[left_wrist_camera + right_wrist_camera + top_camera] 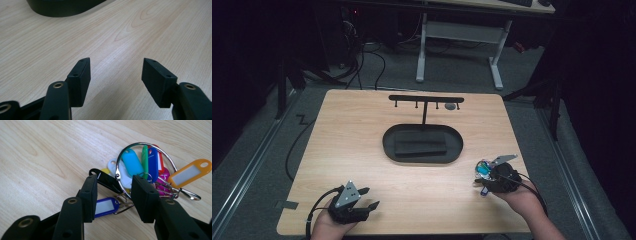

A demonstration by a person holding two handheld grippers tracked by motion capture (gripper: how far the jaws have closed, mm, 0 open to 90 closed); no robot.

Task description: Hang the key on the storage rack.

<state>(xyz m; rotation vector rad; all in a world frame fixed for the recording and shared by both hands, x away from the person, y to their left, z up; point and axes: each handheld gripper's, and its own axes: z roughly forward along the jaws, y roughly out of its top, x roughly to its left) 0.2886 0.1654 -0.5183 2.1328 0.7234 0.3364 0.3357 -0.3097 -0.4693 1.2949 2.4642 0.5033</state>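
Observation:
A bunch of coloured key tags on a large metal ring (130, 146) lies on the wooden table (357, 130) at the front right, also seen as the bunch (483, 169) from above. My right gripper (114, 180) is over it, jaws apart, with the ring's edge, a black tag (106, 180) and a blue tag (105, 206) between them. I see no pad pressing on anything. From above, the right gripper (482, 181) points left at the bunch. My left gripper (370, 197) rests at the front left, open. Nothing is between the left gripper (116, 62) jaws but bare wood.
A black oval tray (387, 142) holding a dark flat block (419, 146) sits mid-table. Behind it a black T-shaped stand (426, 99) carries several small hooks, with a small grey round piece (450, 106) under its right end. The tray's edge (62, 10) lies ahead of the left gripper.

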